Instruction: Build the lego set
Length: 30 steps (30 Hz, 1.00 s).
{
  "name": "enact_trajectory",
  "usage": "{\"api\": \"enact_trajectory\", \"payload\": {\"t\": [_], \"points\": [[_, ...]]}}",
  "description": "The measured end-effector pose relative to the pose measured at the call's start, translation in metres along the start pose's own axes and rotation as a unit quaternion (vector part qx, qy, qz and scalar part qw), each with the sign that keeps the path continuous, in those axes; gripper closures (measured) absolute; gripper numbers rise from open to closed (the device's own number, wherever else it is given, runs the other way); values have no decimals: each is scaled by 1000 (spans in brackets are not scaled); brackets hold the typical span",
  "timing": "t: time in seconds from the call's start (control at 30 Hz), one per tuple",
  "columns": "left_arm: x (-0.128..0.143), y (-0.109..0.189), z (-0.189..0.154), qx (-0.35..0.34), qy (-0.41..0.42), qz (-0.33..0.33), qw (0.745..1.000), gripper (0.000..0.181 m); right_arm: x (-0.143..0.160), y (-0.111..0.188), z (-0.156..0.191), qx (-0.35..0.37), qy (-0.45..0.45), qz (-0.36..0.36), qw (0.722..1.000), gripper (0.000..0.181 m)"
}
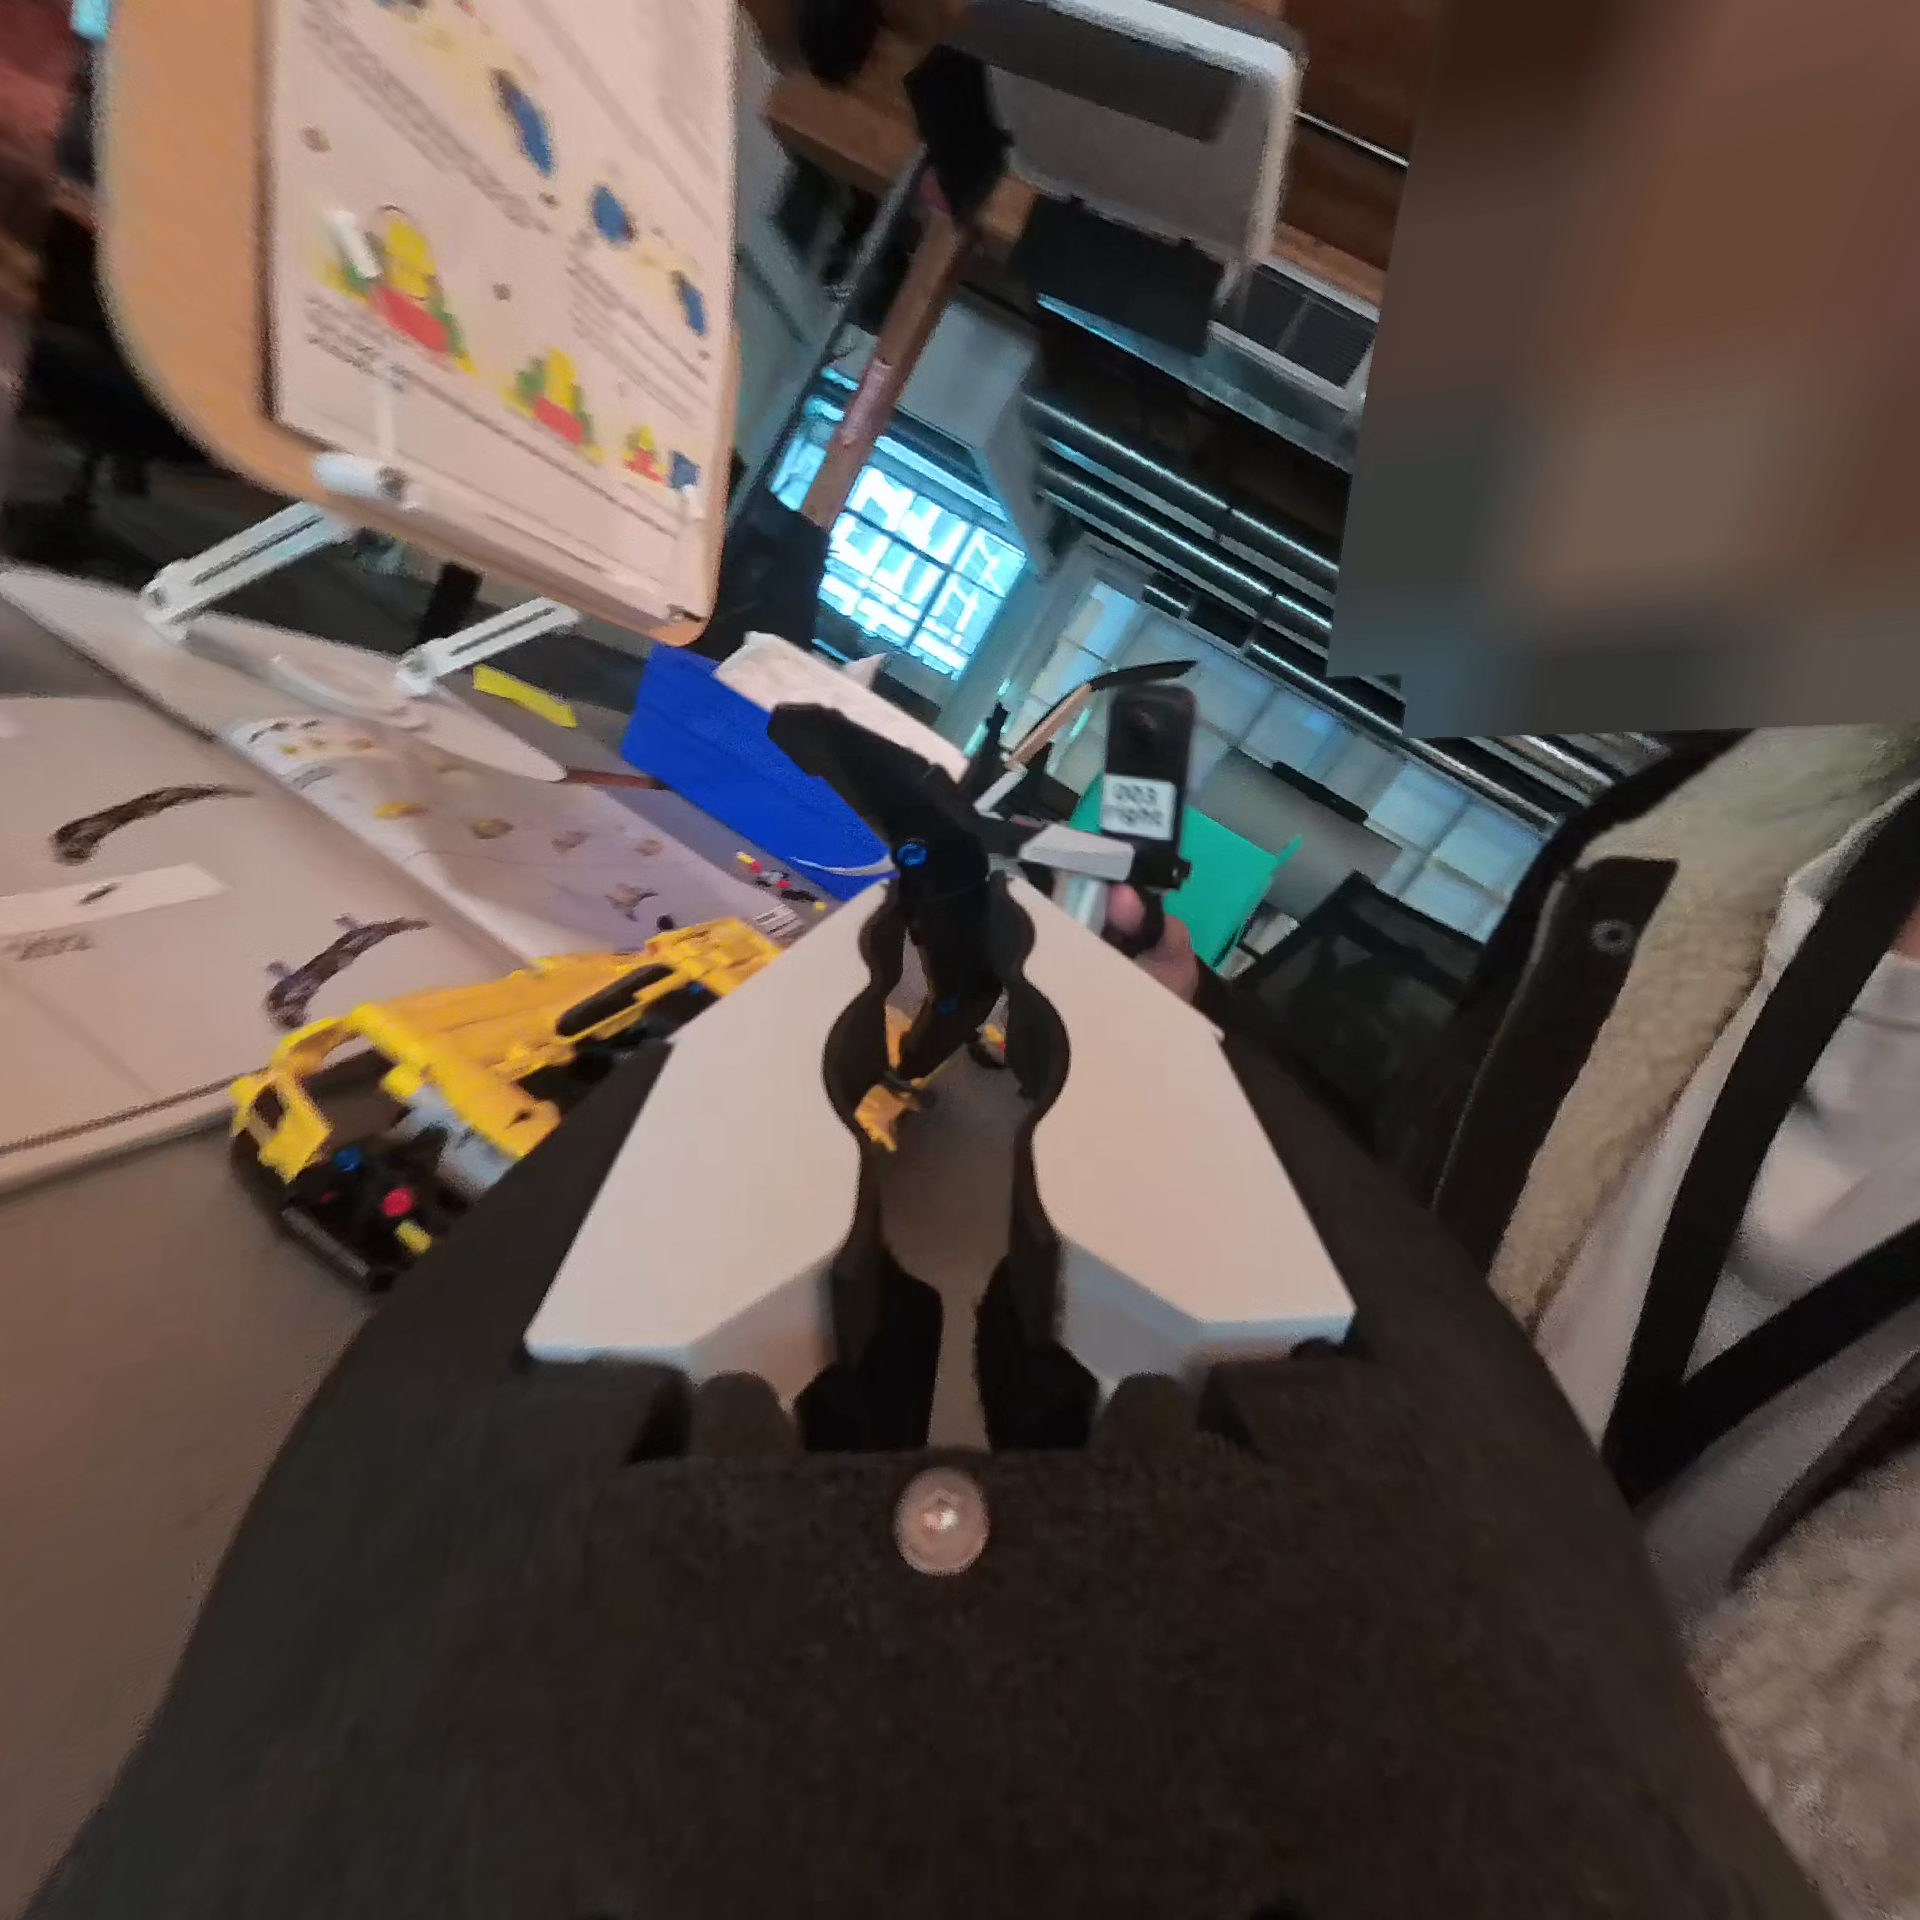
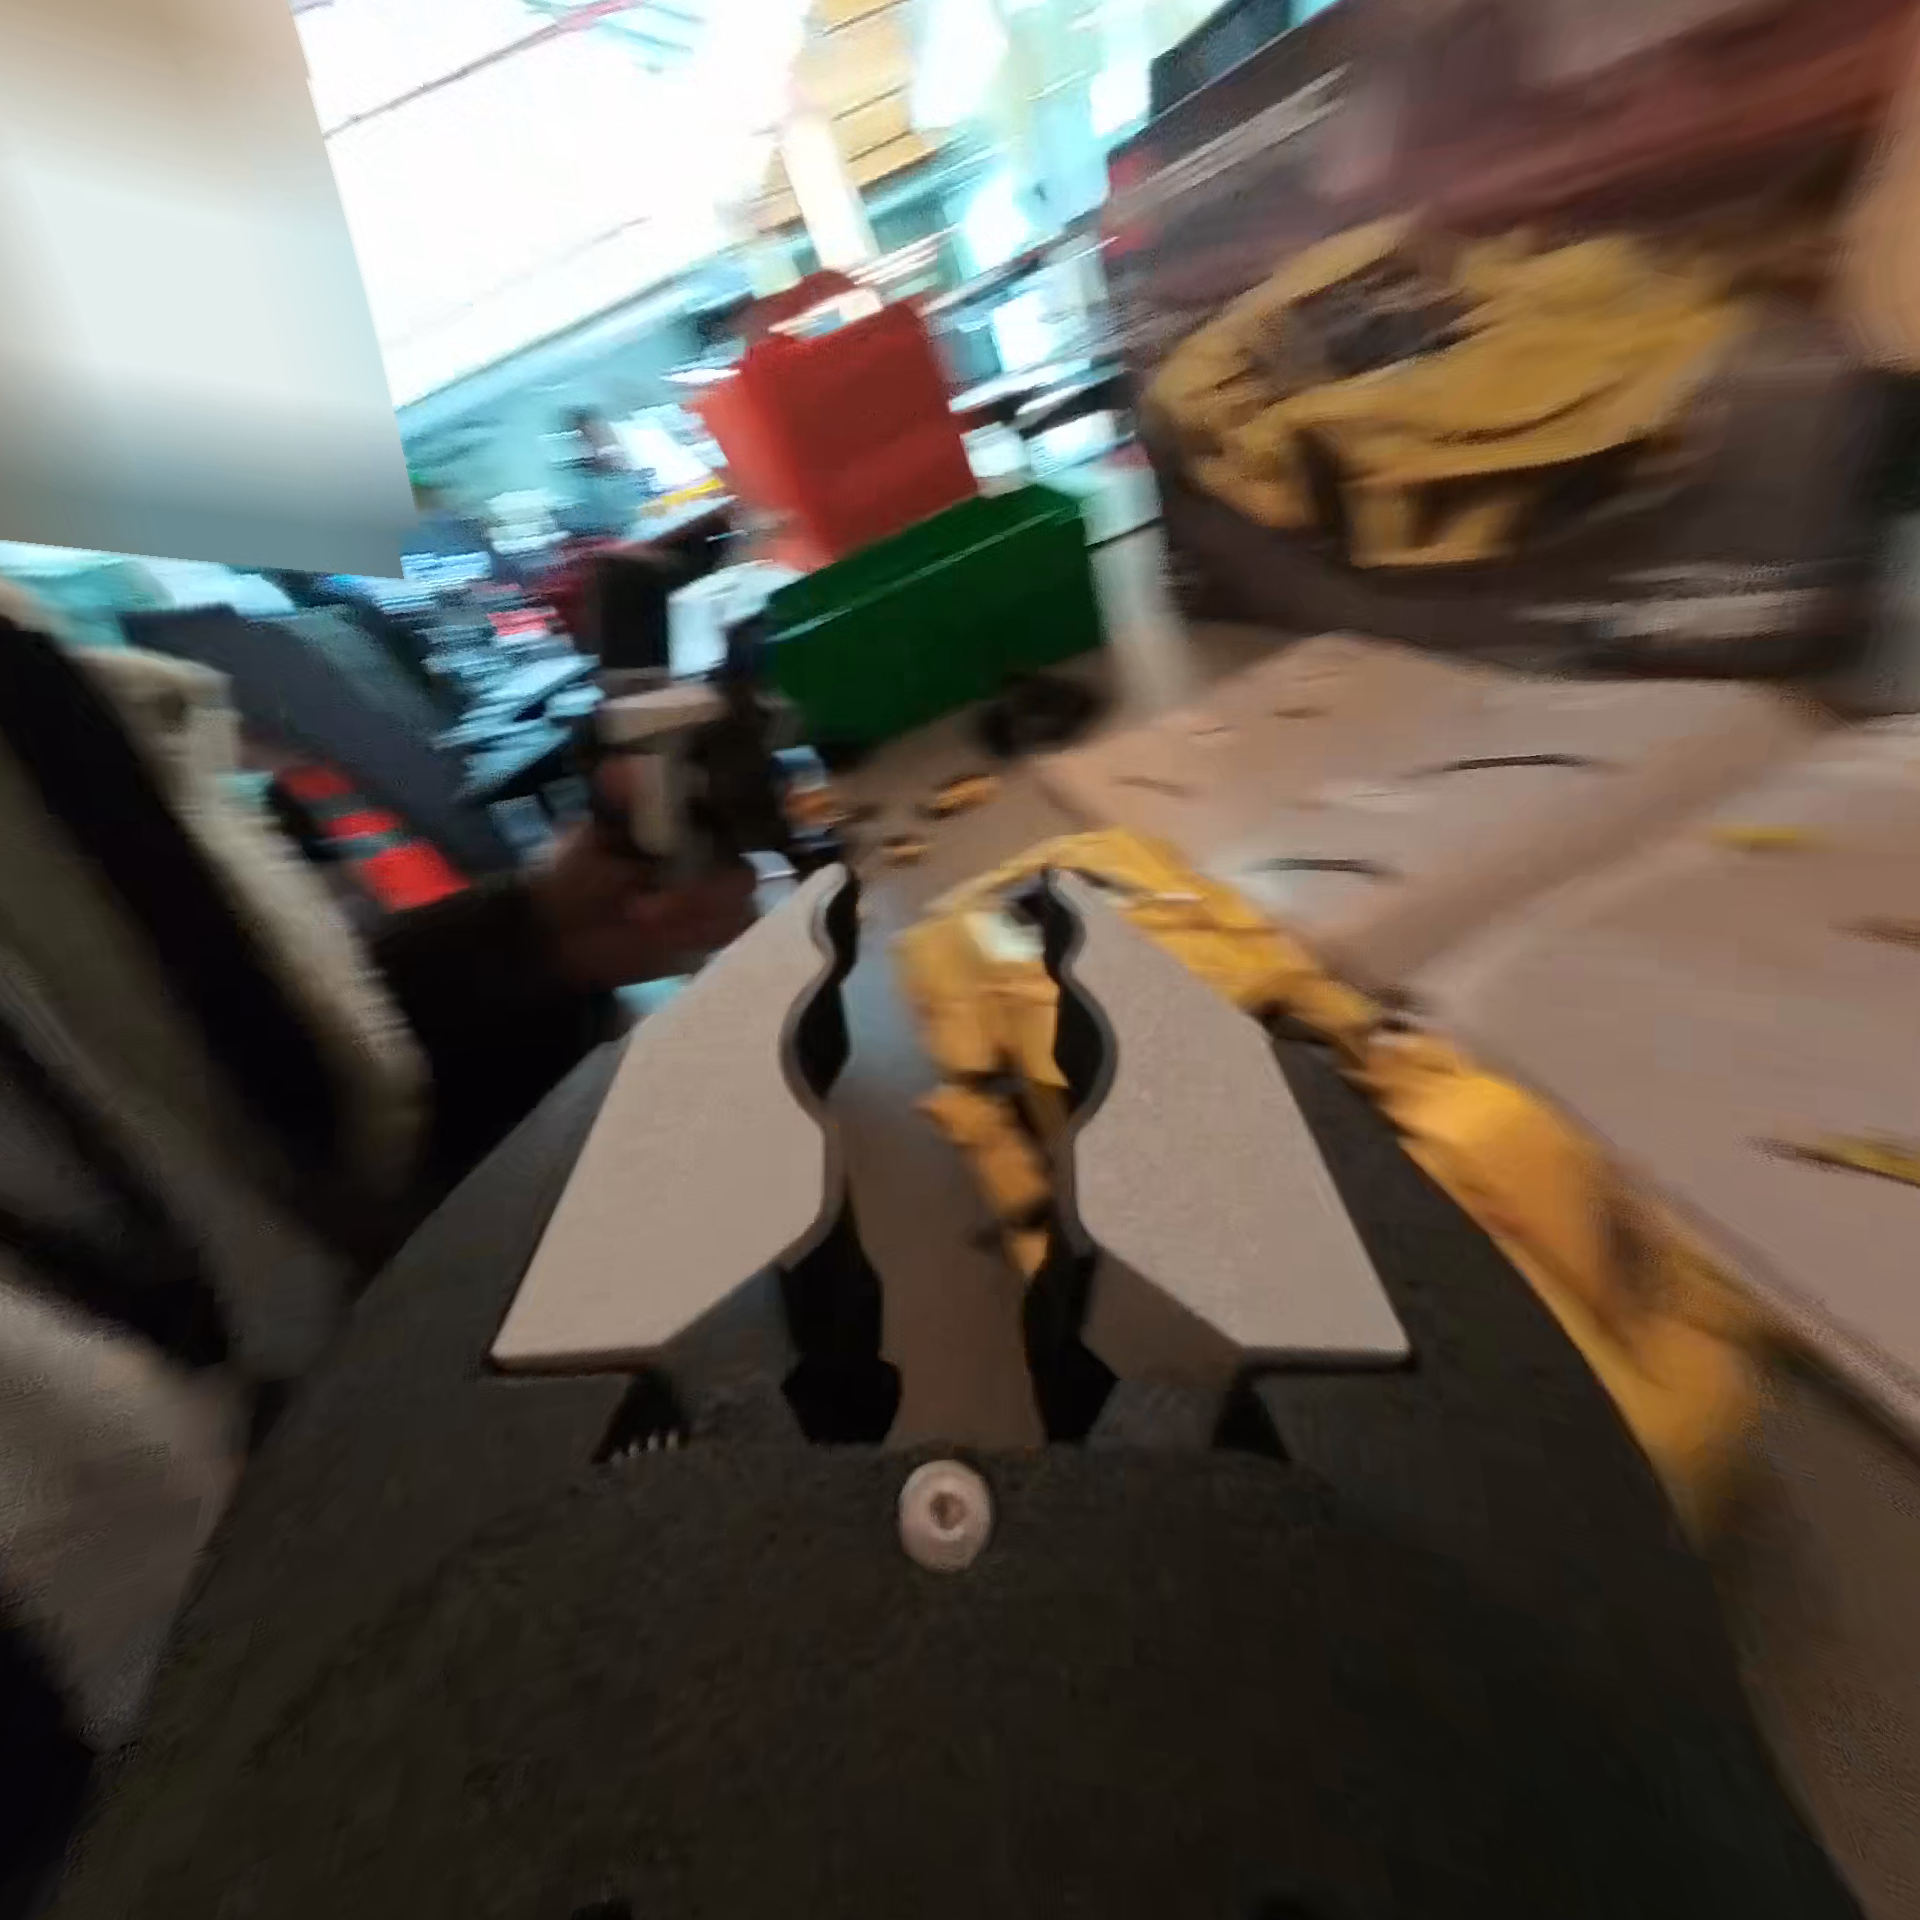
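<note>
My left gripper (image 1: 945, 894) is shut on a black curved lego arm (image 1: 940, 894) with blue pins. The arm sticks up past the fingertips, and a small yellow part (image 1: 888, 1112) hangs at its lower end. The yellow and black lego vehicle model (image 1: 499, 1049) lies on the table to the left of the gripper. In the blurred right wrist view, my right gripper (image 2: 945, 883) is open. The yellow model (image 2: 1195, 935) lies under and beyond its right finger (image 2: 1174, 1122). The left gripper also shows farther off in the right wrist view (image 2: 675, 769), and the right gripper in the left wrist view (image 1: 1132, 831).
An instruction sheet on a tilted stand (image 1: 499, 260) rises at the back left, with an open booklet (image 1: 499, 821) and a blue bin (image 1: 727, 769) behind the model. A green bin (image 2: 935, 623), a red bin (image 2: 842, 436) and the set's box (image 2: 1455, 447) stand farther off. Small loose parts (image 2: 935, 810) are scattered on the table. The left gripper's tips are roughly 15 cm from the right gripper's.
</note>
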<state>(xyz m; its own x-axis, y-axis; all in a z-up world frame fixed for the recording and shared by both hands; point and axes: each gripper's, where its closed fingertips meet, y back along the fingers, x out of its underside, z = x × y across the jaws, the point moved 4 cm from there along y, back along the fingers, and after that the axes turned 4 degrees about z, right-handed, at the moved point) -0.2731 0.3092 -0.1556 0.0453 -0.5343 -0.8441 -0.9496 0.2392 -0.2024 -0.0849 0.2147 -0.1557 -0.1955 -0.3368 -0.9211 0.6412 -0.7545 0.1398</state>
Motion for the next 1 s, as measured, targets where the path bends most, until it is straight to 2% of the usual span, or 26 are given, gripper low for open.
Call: {"api": "enact_trajectory", "payload": {"t": [0.03,0.1,0.23,0.3,0.37,0.43,0.5,0.53,0.57,0.63,0.7,0.8,0.93,1.0], "points": [[1,-4,-10,26,-10,1,1000,165,0,-13,18,-58,-23,22,998,137],[6,-10,-29,80,-17,15,997,166,3,-37,48,-131,-26,68,989,132],[16,-17,-58,131,-62,39,989,166,12,-63,95,-204,-1,135,970,132],[20,-17,-68,146,-84,47,985,166,15,-67,112,-226,14,161,961,138],[27,-17,-74,144,-109,55,982,166,19,-71,118,-209,34,181,960,143],[32,-16,-79,146,-121,63,980,166,21,-71,122,-190,55,188,962,165],[37,-14,-77,115,-124,78,983,165,25,-70,120,-160,63,205,964,165],[40,-11,-74,92,-115,90,985,160,27,-70,117,-133,63,216,965,165],[44,-6,-72,70,-98,112,986,145,28,-70,111,-99,68,225,967,165],[56,15,-68,16,-76,164,983,142,27,-72,97,-22,81,245,966,165],[58,40,-69,-38,-91,153,983,142,36,-78,86,28,88,303,949,165],[48,75,-77,-100,-106,98,984,142,59,-110,73,71,84,403,908,165],[39,106,-83,-145,-119,75,979,142,68,-181,57,120,32,433,893,166],[37,116,-84,-166,-140,76,973,142,70,-208,41,168,33,462,870,166]]}}
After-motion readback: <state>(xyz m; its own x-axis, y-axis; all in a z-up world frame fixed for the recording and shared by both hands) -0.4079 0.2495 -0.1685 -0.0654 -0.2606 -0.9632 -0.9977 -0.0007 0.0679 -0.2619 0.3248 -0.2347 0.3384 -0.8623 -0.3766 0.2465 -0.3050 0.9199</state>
